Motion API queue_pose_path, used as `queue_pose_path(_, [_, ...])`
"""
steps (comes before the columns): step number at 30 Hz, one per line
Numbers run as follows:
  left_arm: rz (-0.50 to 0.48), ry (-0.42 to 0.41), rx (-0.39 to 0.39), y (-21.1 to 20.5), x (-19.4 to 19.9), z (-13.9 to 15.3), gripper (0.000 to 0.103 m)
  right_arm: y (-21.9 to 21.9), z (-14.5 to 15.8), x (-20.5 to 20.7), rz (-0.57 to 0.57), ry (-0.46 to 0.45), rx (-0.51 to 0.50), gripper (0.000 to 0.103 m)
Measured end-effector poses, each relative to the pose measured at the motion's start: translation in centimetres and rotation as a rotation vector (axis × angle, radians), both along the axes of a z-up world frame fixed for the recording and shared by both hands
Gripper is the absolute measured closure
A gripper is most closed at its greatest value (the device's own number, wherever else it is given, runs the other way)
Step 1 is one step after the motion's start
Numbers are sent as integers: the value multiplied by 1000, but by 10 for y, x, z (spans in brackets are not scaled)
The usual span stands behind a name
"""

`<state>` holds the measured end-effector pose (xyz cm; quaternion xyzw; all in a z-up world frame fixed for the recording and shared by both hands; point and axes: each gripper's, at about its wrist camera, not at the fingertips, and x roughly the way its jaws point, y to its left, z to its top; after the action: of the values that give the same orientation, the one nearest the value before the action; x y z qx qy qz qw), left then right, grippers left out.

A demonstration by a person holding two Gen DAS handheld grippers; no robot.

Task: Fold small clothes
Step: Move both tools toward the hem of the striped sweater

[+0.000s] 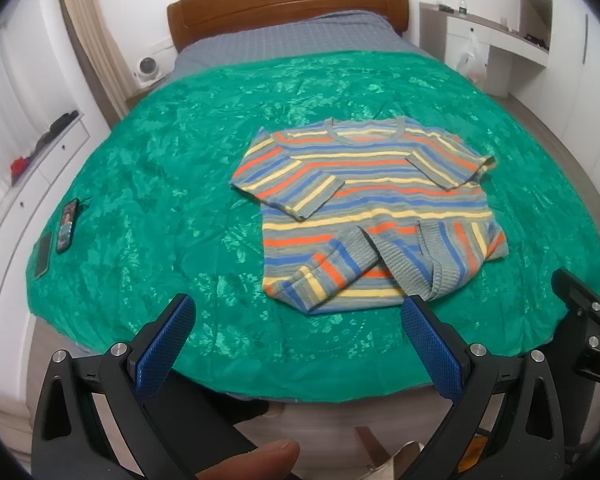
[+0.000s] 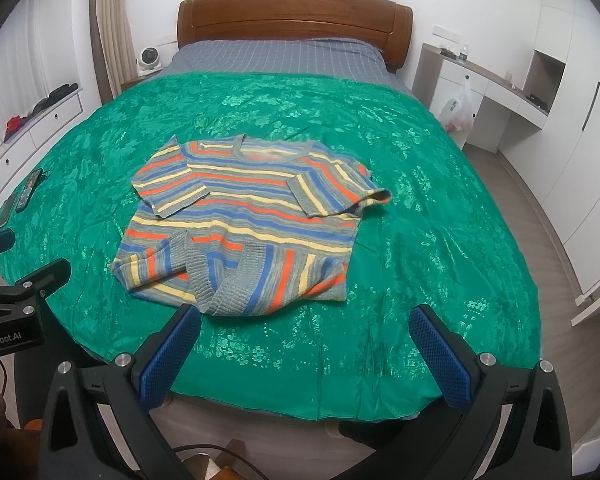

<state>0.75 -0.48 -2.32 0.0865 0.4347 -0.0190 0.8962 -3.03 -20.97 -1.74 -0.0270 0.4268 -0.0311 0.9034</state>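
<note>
A small striped sweater (image 1: 380,200) in grey, blue, orange and yellow lies flat on the green bedspread (image 1: 160,184), collar toward the headboard. Both sleeves are folded inward across the body, cuffs near the hem. It also shows in the right wrist view (image 2: 252,216). My left gripper (image 1: 298,304) is open and empty, held above the bed's near edge just short of the hem. My right gripper (image 2: 304,316) is open and empty, also above the near edge by the hem. Each view shows part of the other gripper at its side.
Two phones (image 1: 66,226) lie on the bedspread's left edge. A wooden headboard (image 1: 288,4) stands at the far end. White drawers (image 1: 32,168) run along the left, a desk with a plastic bag (image 2: 456,110) at the right. A small fan (image 2: 148,58) sits beside the bed.
</note>
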Motion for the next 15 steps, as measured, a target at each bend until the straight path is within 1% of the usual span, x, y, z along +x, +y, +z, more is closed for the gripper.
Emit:
queue_pose_path(3, [3, 2, 6, 0, 0, -1, 0, 0, 0, 0, -2, 1, -2, 0])
queue_pose_path(7, [6, 0, 16, -1, 0, -1, 0, 0, -1, 0, -22, -4, -32, 0])
queue_pose_path(15, [9, 4, 29, -1, -1, -2, 0, -2, -2, 0, -32, -3, -44, 0])
